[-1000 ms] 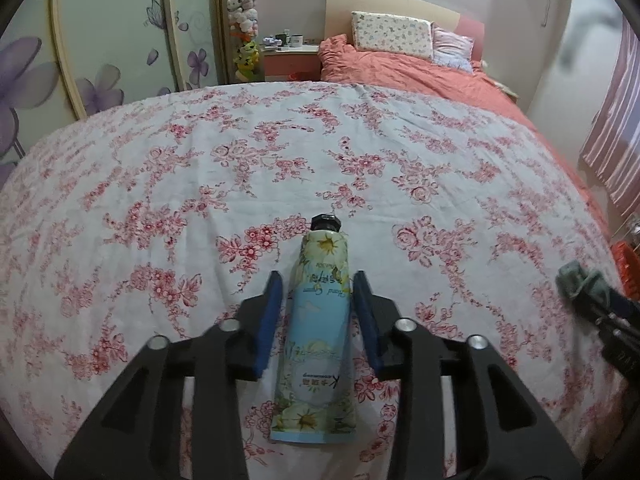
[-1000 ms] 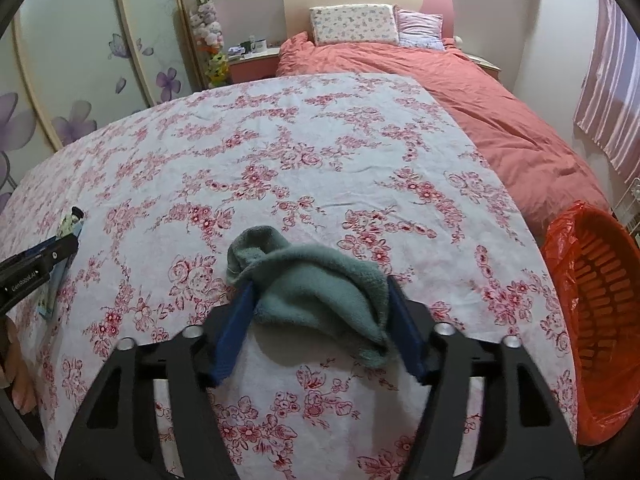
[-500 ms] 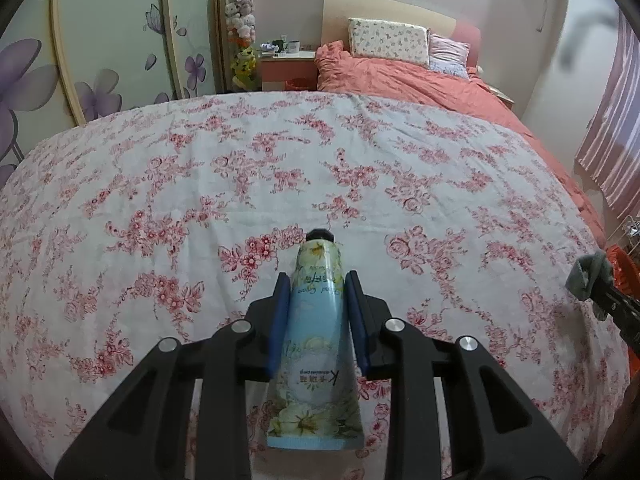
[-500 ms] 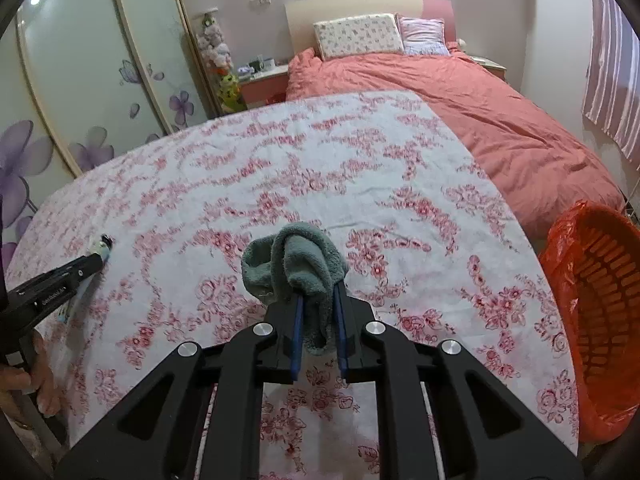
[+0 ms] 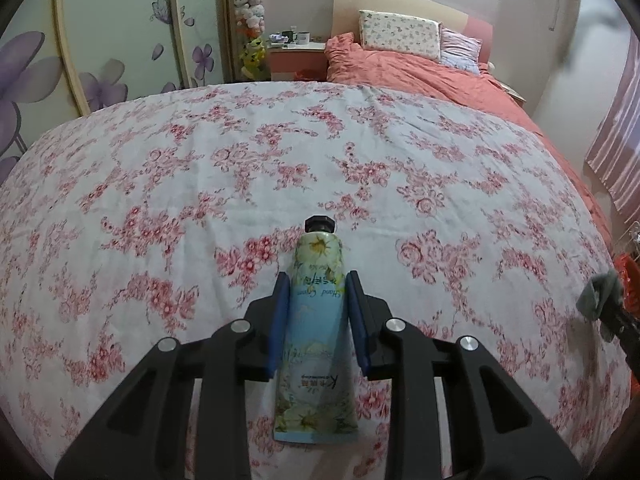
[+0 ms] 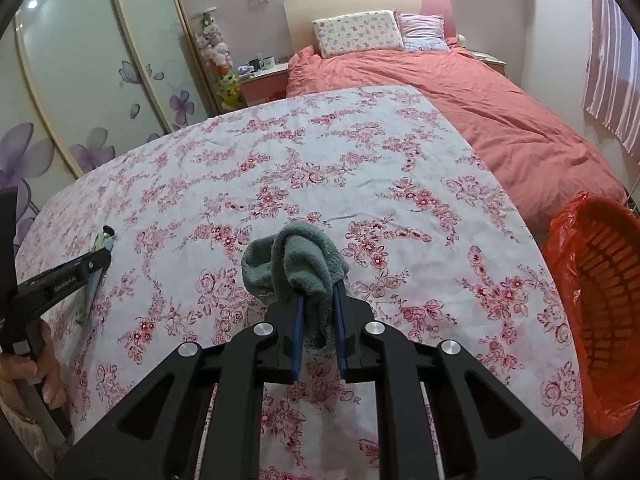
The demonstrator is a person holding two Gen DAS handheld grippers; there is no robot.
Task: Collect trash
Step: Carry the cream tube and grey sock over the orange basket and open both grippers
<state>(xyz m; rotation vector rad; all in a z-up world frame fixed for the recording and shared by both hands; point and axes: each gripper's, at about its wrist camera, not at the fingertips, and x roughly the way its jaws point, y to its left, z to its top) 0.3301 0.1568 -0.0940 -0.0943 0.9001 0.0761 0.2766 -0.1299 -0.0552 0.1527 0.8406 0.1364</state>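
Both grippers clamp trash: tube (image 5: 316, 320), cloth (image 6: 296, 260).

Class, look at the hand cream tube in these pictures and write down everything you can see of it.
The soft plastic hand cream tube is pale blue, printed with yellow-white flowers and the words "Hand Cream". It has a small black screw cap at the far end and a flat crimped seam nearest the camera. It lies lengthwise over the red-flowered white bedsheet, cap pointing away. The blue pads of the left tool press on both its sides.
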